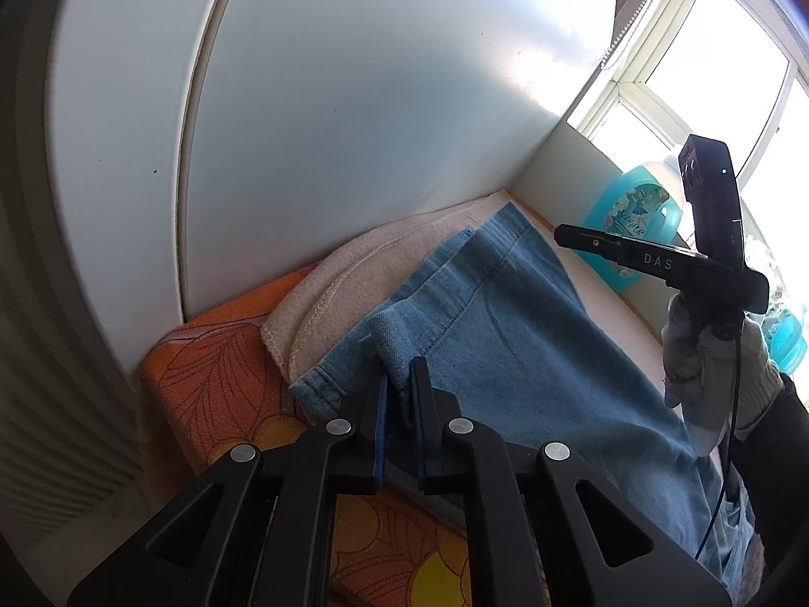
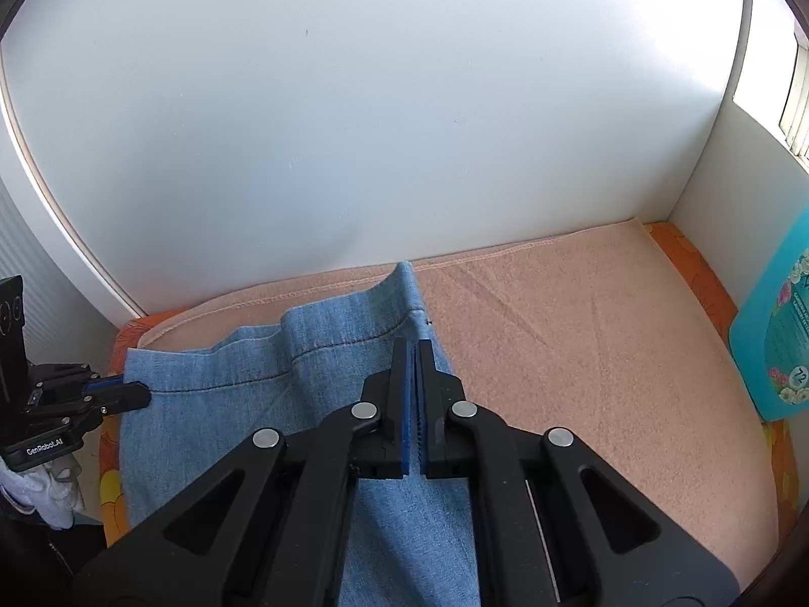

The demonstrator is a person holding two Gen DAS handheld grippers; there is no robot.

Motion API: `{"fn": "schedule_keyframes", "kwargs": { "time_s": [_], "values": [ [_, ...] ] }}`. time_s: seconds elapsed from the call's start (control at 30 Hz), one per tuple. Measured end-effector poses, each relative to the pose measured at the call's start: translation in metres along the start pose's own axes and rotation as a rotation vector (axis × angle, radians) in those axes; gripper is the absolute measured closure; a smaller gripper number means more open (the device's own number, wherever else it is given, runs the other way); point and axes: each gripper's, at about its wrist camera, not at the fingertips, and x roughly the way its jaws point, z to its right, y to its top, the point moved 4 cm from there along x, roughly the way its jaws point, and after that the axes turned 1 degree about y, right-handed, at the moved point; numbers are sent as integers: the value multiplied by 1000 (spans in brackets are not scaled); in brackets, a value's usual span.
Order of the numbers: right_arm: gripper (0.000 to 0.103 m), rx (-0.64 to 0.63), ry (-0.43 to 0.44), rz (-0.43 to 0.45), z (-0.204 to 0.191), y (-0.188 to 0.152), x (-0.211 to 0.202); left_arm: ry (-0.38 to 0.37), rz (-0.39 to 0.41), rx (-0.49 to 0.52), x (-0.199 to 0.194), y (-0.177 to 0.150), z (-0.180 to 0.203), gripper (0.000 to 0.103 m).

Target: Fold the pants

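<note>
Mid-fold: both grippers, left and right, clenched on pants hem corners, next needs lifting together, away from wall.

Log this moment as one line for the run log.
task: fold pants | left gripper: shut on pants hem | right gripper: shut on hem | pants on towel

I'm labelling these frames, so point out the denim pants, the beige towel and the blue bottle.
denim pants (image 2: 212, 420): right wrist view, flat denim panel.
beige towel (image 2: 581, 354): right wrist view, bare middle.
blue bottle (image 1: 632, 212): left wrist view, its label.
</note>
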Motion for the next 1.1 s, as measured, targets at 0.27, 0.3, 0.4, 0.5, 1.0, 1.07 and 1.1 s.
{"fn": "schedule_keyframes", "kwargs": {
  "time_s": [0.27, 0.3, 0.4, 0.5, 1.0, 1.07, 1.1],
  "values": [
    [102, 34, 67, -42, 5, 16, 16, -28, 6, -9, -8, 4, -1, 97],
    [99, 27, 52, -56, 7, 14, 21, -27, 4, -9, -8, 3, -1, 97],
    [98, 32, 82, -111, 12, 6, 40, -27, -9, -15, -6, 1, -3, 97],
    [96, 36, 70, -156, 16, 1, 62, -24, -22, -12, -3, -1, -4, 97],
    [76, 106, 181, -131, 11, 13, 79, -24, -25, -11, -2, -1, -2, 97],
    [88, 55, 134, -127, 3, 13, 78, -24, -24, -8, -2, 0, -2, 97],
    [95, 46, 124, -118, 0, 14, 75, -25, -23, -7, -3, 0, -2, 97]
  ]
}}
